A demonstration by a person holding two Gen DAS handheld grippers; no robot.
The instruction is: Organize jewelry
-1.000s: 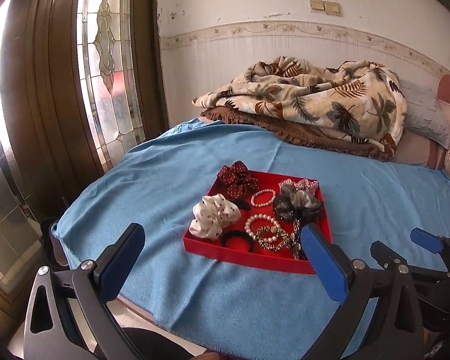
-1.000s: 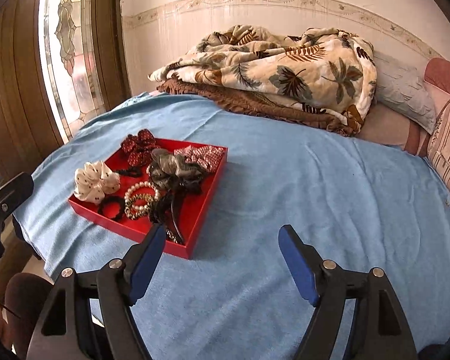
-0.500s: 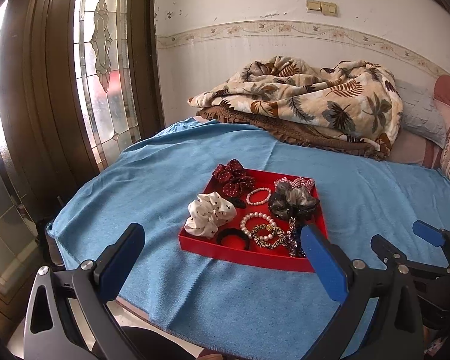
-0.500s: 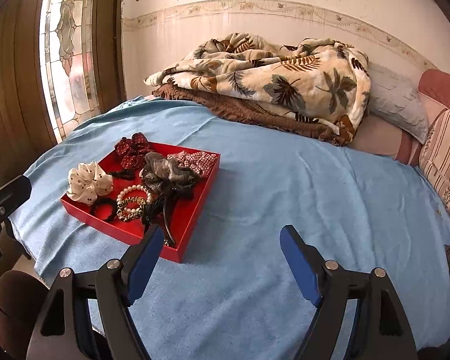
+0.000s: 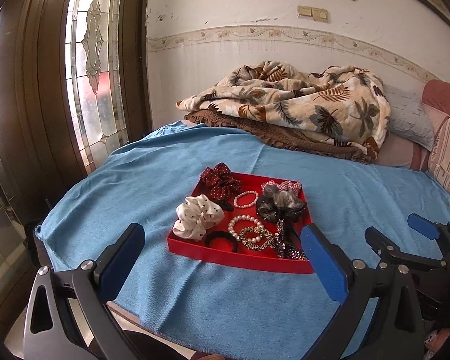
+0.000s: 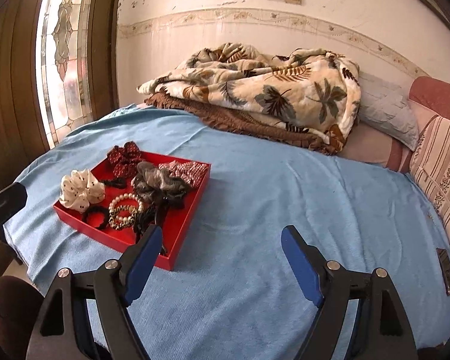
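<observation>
While every piece of jewelry in view lies inside the red tray, none lies loose on the bed. Ahead of the left hand-held gripper and between its fingers, the tray holds a white dotted scrunchie at its near left corner, a dark red dotted scrunchie at the far left, a grey scrunchie toward the right, and a checked red bow at the far right corner. Between them lie a small pearl bracelet, a larger pearl bracelet touching a gold-toned bracelet, a black hair tie at the near wall, and a dark beaded piece on the near right. Several pieces overlap, with no dividers visible. From the right hand-held gripper, the tray sits ahead and to the left, partly behind its left finger.

Both hand-held grippers stand wide apart and hold nothing; both hover short of the tray, over the blue bed cover. A folded leaf-print blanket lies far ahead, well apart from the tray.

Progress cannot be settled: the scene fits pieces gathered into the tray as the finished result, and equally a mixed heap awaiting sorting.
</observation>
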